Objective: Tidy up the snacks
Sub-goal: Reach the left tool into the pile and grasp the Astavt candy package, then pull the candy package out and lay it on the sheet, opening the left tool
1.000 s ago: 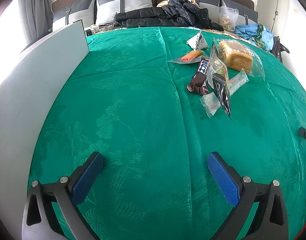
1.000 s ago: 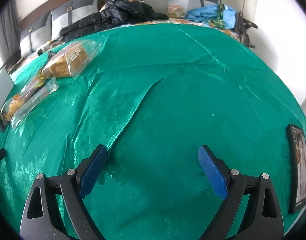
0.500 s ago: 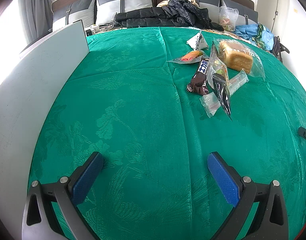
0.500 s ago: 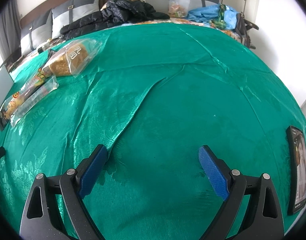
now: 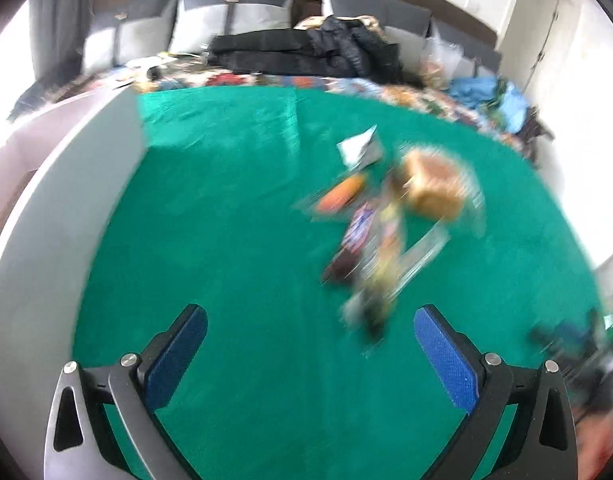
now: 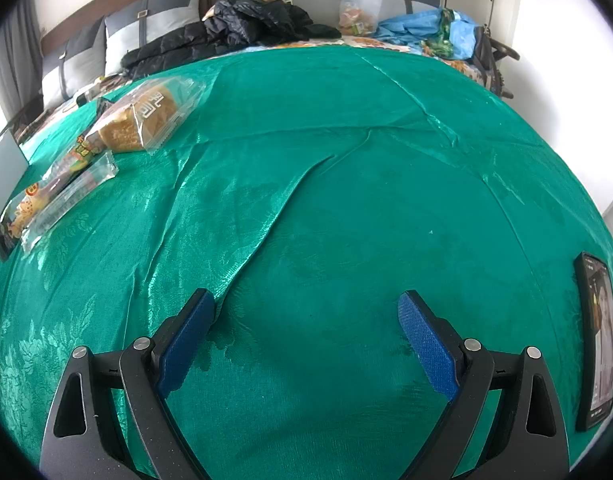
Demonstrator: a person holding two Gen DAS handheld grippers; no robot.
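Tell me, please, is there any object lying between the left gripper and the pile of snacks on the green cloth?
Nothing visible does. The left gripper is open, and only bare green cloth lies between it and the pile of snacks, ahead and to its right. The left wrist view is blurred, so something small could be missed.

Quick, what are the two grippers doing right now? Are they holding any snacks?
Left gripper: open, holding nothing, above the green cloth.
Right gripper: open, holding nothing, no snack between its fingers.
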